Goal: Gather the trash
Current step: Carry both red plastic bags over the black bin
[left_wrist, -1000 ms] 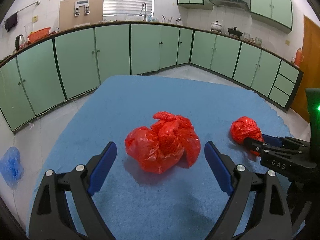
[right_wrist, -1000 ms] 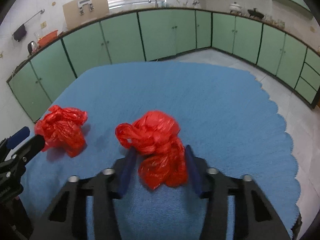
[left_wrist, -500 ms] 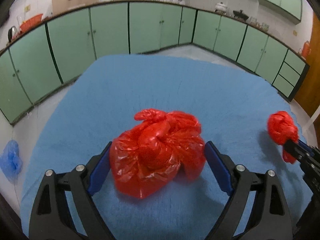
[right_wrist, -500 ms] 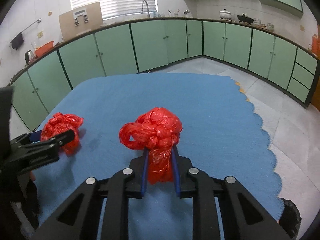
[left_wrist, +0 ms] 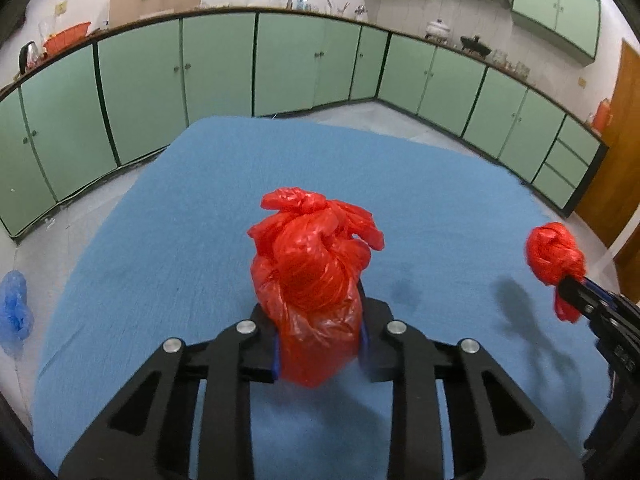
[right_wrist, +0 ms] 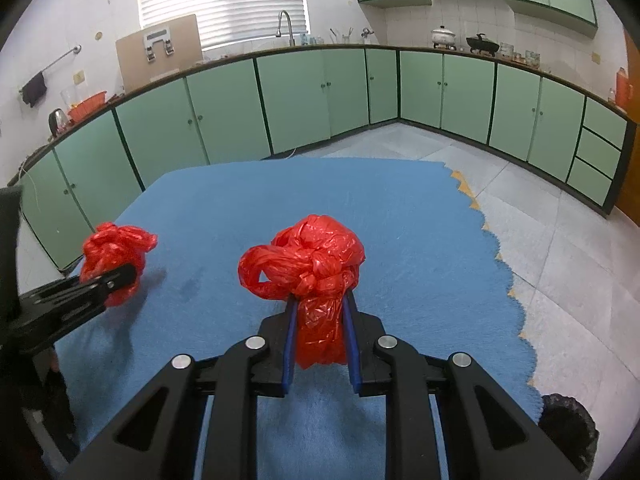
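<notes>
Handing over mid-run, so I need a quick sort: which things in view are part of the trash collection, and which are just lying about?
Job:
- red bag clamped in left gripper
- knotted red bag clamped in right gripper
- black bin at table edge, possibly

Lying about:
- blue bag on floor
- blue table cloth
- pots on counter

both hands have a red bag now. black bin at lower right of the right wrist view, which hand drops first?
Right, probably. The right gripper is shut on its red bag, and the black bin sits just off its right side. The left gripper, jaws just closing on the other red bag, shows no bin.
</notes>
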### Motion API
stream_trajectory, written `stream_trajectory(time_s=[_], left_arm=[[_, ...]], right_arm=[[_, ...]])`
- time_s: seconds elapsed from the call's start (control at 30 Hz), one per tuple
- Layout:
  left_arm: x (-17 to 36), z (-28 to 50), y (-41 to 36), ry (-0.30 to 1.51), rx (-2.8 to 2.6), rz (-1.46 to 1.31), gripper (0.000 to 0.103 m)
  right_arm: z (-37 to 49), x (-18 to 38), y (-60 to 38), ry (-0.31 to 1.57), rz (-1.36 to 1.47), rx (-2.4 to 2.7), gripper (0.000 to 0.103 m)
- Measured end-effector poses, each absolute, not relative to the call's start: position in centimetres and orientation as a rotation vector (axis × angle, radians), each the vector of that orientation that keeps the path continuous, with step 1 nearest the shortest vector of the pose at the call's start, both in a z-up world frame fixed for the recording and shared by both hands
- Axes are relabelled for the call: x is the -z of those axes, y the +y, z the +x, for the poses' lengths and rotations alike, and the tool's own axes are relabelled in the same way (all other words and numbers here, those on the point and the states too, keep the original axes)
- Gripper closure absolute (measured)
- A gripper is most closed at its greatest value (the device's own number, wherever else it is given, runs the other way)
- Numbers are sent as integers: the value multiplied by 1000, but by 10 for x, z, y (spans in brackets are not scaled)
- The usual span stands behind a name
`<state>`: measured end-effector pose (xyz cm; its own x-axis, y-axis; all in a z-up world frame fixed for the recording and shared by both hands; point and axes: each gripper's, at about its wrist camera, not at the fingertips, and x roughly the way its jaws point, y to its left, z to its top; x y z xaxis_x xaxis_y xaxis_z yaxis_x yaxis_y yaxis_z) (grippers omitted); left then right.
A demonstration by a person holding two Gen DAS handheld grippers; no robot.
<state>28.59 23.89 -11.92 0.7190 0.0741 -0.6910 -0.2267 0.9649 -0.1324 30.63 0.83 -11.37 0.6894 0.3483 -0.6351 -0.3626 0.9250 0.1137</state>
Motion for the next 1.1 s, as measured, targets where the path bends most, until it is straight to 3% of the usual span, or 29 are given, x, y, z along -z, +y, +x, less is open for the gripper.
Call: stream_trajectory(time_s=[0.5,1.1], left_arm=[[75,224,158,649,14,-172,78],[60,208,38,618,249,-93,78]], right_arm=[[259,71,-51,635,17,-353,82],[206,35,-149,571,65,-235,83]])
